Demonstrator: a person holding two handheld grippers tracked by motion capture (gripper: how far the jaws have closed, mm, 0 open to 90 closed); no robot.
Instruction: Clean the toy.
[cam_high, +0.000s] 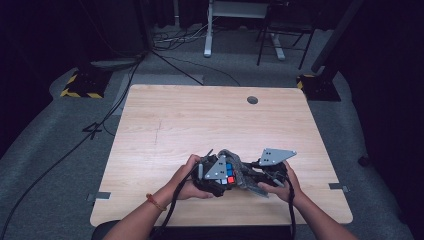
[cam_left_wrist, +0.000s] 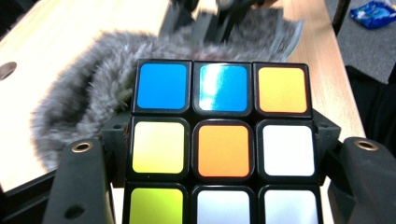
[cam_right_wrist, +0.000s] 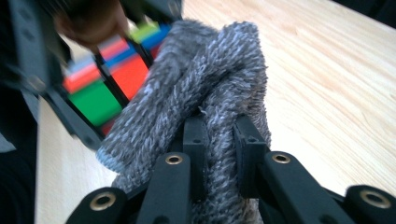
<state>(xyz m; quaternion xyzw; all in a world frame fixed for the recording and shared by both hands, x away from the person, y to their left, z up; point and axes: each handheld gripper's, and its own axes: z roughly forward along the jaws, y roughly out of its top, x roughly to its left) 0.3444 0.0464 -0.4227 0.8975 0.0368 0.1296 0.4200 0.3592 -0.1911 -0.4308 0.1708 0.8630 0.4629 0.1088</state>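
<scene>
Hands meet low over the near middle of the wooden table (cam_high: 200, 120), each working a two-jaw gripper. Left gripper (cam_left_wrist: 224, 154) has its jaws clamped on a puzzle cube (cam_left_wrist: 223, 149), one jaw against each side, blue, orange, yellow and white tiles facing its camera. Right gripper (cam_right_wrist: 219, 140) is pinched on a fold of grey fuzzy cloth (cam_right_wrist: 210, 79), which presses against the cube's far side. In the high view the cube (cam_high: 229, 174) sits between the two grippers, just right of the left hand (cam_high: 187, 177).
</scene>
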